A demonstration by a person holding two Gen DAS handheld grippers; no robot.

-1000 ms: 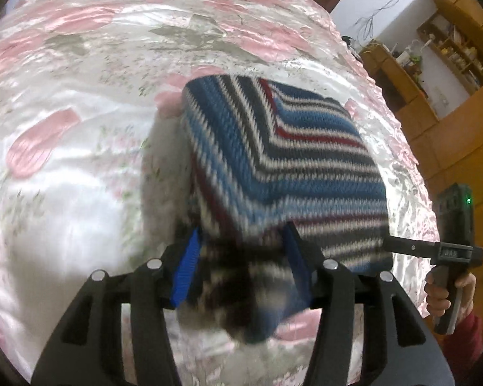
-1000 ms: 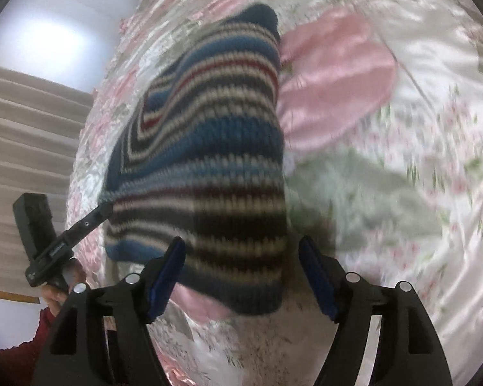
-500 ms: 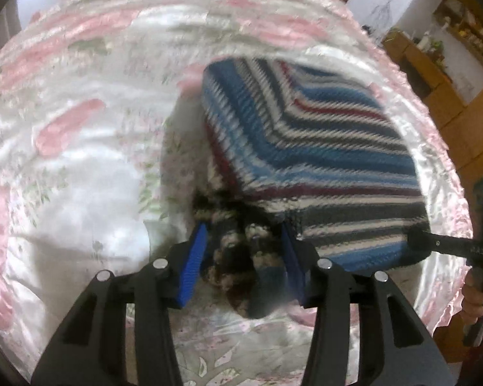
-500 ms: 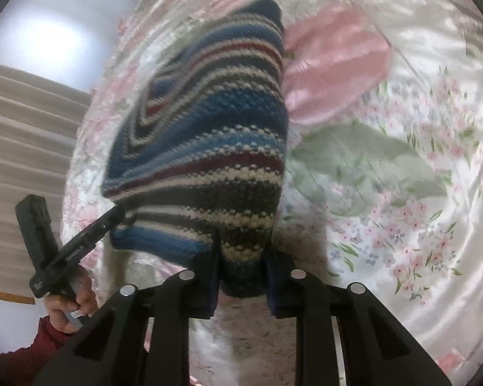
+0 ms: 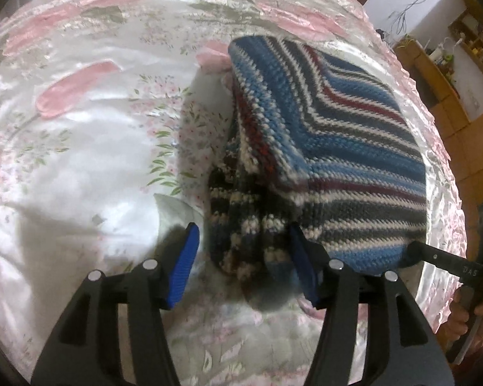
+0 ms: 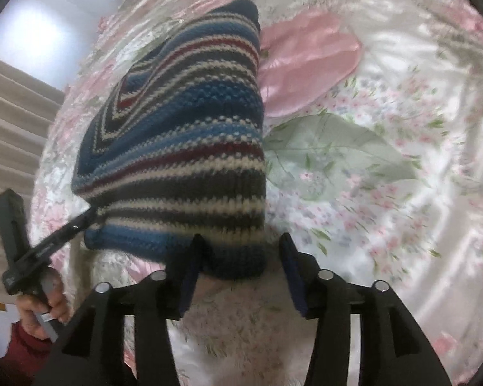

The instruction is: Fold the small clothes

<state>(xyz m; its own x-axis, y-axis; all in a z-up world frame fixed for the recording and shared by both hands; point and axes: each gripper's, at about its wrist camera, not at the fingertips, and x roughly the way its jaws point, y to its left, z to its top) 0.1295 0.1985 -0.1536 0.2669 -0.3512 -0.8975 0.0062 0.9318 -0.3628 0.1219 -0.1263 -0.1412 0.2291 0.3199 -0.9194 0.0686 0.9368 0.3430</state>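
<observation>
right now the striped knitted garment in blue, cream, dark grey and red wool point(image 5: 331, 148) lies folded into a thick squarish bundle on the bed, on a shiny satin bedspread printed with pink petals and green leaves point(image 5: 90, 148). the left tool point(image 5: 241, 257) has its blue-padded jaws spread wide, one on each side of the bunched dark hem at the bundle's near left corner; the right pad looks to touch the wool, the left pad stands clear, so nothing is gripped. the right tool point(image 6: 238, 257) is likewise wide open, straddling the near right corner, the knit sitting between its pads but not pinched.

the fold looks nearly done, with both tools apparently letting go or about to tidy the near edge. the risks, as i judge them: the satin is slick, so a nudge from either jaw could slide the whole bundle instead of squaring it. the chunky wool is springy, and the loose hem layers showing at the left corner could flop open once nothing presses them. knit loops may also snag on a pad edge, so a tool drawn back could drag the top layer and undo the fold.
</observation>
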